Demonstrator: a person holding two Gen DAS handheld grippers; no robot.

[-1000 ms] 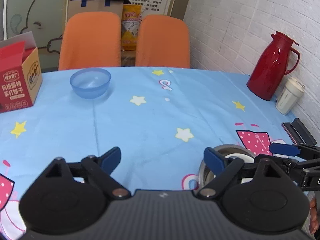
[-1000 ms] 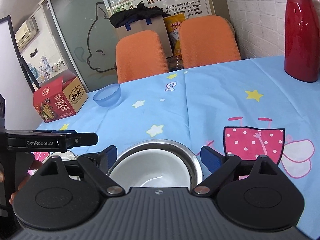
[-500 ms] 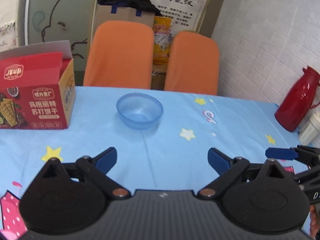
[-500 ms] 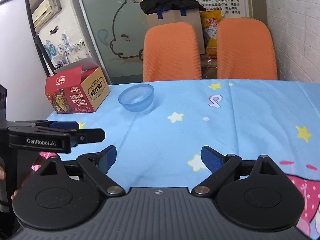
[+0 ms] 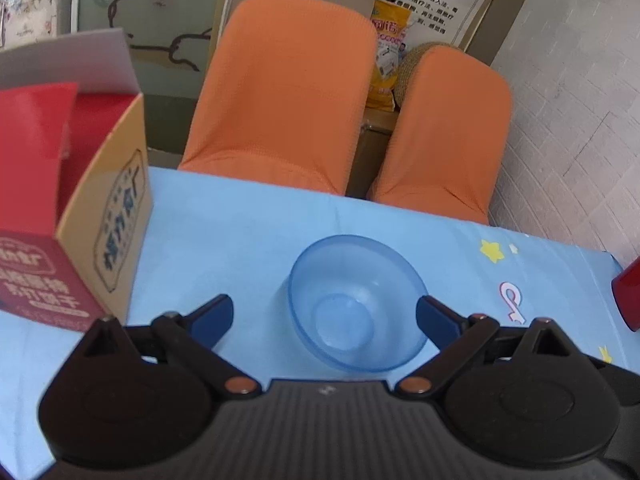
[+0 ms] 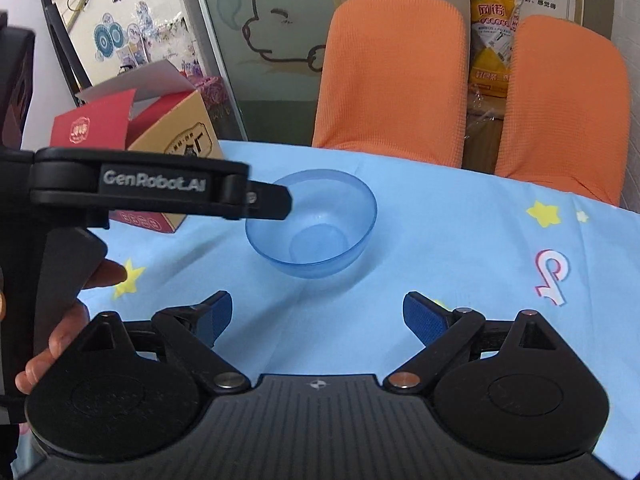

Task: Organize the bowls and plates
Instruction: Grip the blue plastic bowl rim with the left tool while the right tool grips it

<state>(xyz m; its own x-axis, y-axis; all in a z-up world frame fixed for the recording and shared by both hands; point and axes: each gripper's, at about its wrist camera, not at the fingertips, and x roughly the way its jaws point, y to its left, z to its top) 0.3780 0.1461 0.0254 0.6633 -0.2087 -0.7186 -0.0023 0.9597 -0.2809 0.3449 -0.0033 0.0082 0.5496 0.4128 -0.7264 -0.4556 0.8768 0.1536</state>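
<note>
A clear blue plastic bowl (image 5: 356,304) stands upright and empty on the blue star-print tablecloth (image 5: 240,232). My left gripper (image 5: 324,314) is open right at it: the right fingertip (image 5: 434,314) sits by the bowl's right rim, the left fingertip stands off to the left. In the right wrist view the same bowl (image 6: 316,228) lies ahead, and the left gripper's finger (image 6: 268,202) reaches its near-left rim. My right gripper (image 6: 316,316) is open, empty, a short way in front of the bowl.
An open red and tan carton (image 5: 68,216) stands left of the bowl. Two orange chairs (image 5: 288,92) line the far table edge. A red jug (image 5: 628,296) shows at the right edge. A hand (image 6: 60,320) holds the left gripper.
Both grippers moved forward across the table to the blue bowl. The steel bowl seen a second ago has dropped out of view. Both stay open.
</note>
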